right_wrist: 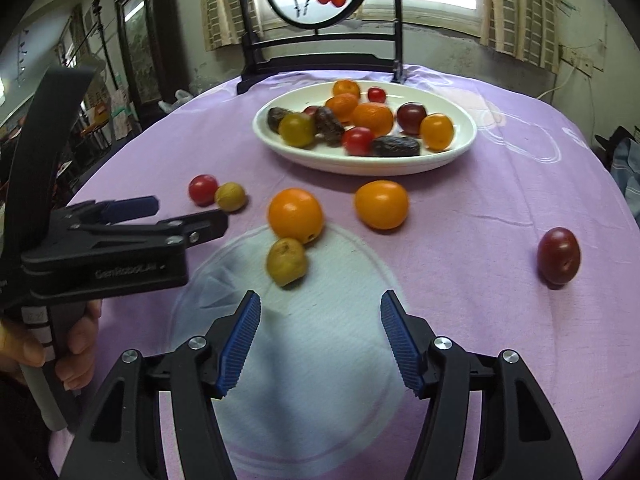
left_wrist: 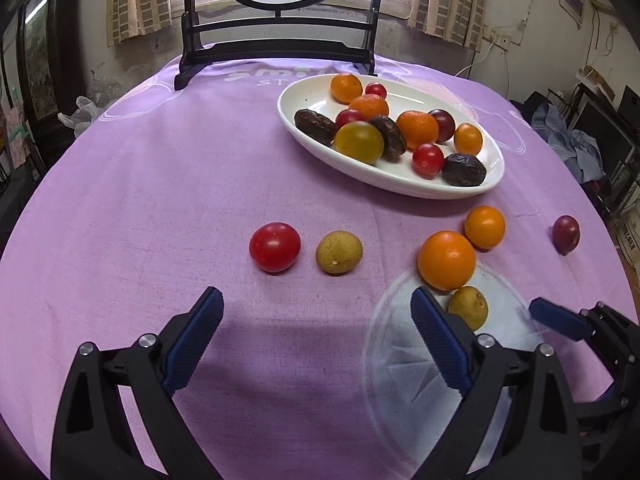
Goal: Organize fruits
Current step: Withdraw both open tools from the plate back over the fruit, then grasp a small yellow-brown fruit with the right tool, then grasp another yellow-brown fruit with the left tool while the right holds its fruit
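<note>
On the purple cloth, a white oval plate [left_wrist: 400, 190] [right_wrist: 360, 168] holds several oranges, tomatoes and dark dates. Loose in front of it lie a red tomato [left_wrist: 275, 247] [right_wrist: 203, 189], a tan longan [left_wrist: 339, 252] [right_wrist: 230, 196], two orange fruits [left_wrist: 447, 260] [left_wrist: 484, 227], a second longan [left_wrist: 468, 307] [right_wrist: 286, 261] and a dark red tomato [left_wrist: 565, 234] [right_wrist: 558, 255]. My left gripper [left_wrist: 316, 296] [right_wrist: 188, 212] is open and empty, just short of the red tomato and first longan. My right gripper [right_wrist: 320, 298] is open and empty, just short of the second longan.
A black-framed round screen [left_wrist: 280, 52] painted with persimmons stands at the table's far edge. A pale printed circle [right_wrist: 304, 340] marks the cloth under the right gripper. A hand [right_wrist: 80, 340] holds the left gripper's handle. The table edge curves away at right.
</note>
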The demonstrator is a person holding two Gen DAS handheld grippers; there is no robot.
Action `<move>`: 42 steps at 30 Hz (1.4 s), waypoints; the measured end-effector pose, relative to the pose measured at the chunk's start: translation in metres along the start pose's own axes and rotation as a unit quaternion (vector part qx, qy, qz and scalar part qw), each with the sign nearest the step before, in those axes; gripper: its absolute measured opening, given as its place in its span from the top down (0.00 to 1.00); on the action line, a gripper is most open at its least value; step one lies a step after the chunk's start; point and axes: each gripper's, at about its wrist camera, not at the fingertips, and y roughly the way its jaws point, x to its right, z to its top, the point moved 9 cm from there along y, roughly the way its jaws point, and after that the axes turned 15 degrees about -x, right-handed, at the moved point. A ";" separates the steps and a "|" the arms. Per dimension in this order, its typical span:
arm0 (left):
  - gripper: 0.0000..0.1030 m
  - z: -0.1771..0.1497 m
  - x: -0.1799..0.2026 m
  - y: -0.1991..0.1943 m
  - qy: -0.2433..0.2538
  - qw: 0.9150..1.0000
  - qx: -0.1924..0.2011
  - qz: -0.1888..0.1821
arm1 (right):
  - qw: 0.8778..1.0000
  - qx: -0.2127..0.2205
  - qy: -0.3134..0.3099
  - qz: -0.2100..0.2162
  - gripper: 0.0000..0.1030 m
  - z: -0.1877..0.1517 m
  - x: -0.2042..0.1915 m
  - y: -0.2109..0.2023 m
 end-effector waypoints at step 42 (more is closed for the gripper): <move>0.34 0.017 0.022 0.029 0.052 0.998 -0.019 0.026 | 1.000 -0.007 0.004 -0.017 0.76 0.009 0.003 -0.003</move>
